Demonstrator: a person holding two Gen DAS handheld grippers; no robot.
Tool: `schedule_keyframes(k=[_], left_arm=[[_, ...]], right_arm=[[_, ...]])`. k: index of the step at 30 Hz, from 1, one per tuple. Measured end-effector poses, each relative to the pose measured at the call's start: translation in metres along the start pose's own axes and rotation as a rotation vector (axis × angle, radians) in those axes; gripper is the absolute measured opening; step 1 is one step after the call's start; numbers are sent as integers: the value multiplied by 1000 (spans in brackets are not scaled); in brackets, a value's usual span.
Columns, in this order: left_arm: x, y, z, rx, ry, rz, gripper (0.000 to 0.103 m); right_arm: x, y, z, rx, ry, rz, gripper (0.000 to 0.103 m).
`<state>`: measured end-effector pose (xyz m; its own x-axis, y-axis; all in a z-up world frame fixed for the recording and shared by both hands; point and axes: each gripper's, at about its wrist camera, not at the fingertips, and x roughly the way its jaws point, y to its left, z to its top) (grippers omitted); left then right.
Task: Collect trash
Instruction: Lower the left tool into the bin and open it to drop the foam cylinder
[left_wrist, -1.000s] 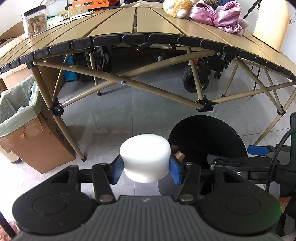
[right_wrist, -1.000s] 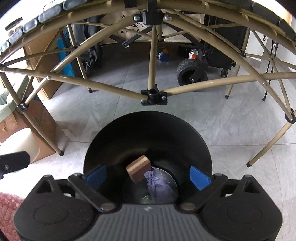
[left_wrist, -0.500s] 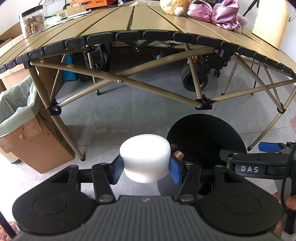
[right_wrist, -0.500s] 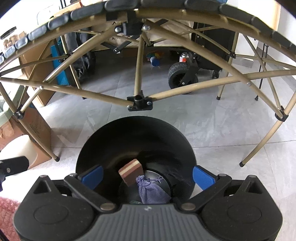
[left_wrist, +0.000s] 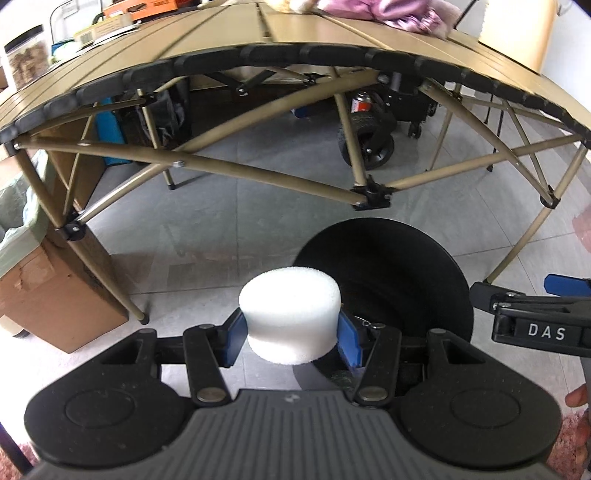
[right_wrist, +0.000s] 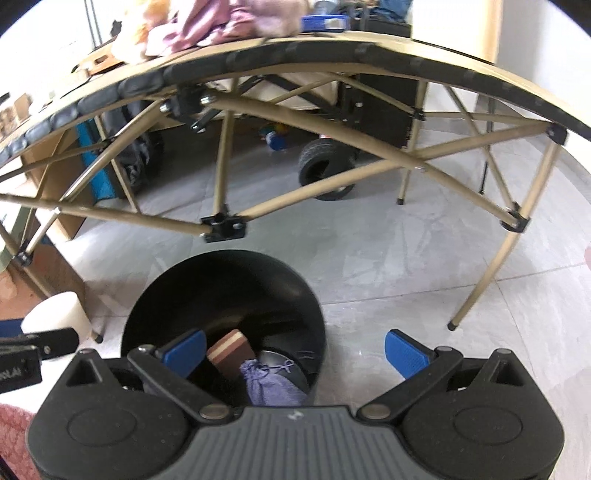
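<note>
The left tongs are clamped on a white foam puck, their blue pads pressed into its sides. The puck is held above the floor, just to the left of a black bin and near its rim. From the right-hand camera the puck shows at the far left, beside the same bin.

The right tongs stand wide open with nothing between them, poised over the bin's right edge, the left pad over the opening and the other over the floor. Down inside the bin lie a striped brown block, a small purple drawstring bag touching it, and something metal behind the bag.

The bin stands on grey floor tiles, in front of a folding counter with tan crossed legs. To the left of it is a cardboard box with a green liner. On the counter's top, far off, a heap of pink cloth lies blurred. Beneath the counter sits a black wheel.
</note>
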<state>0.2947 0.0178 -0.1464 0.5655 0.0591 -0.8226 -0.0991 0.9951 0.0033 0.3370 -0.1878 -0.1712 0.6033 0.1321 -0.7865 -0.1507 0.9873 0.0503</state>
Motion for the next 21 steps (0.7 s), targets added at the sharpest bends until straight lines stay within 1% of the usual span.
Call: schedule_keyframes(k=[8, 15, 21], left_arm=[[16, -38, 4, 42, 33, -39, 53], [39, -61, 9, 29, 99, -59, 53], [59, -78, 13, 22, 152, -56, 53]], right_arm=[[-14, -30, 1, 87, -31, -41, 103], [-21, -67, 0, 192, -54, -87, 103], [-26, -81, -2, 240, -75, -98, 103]])
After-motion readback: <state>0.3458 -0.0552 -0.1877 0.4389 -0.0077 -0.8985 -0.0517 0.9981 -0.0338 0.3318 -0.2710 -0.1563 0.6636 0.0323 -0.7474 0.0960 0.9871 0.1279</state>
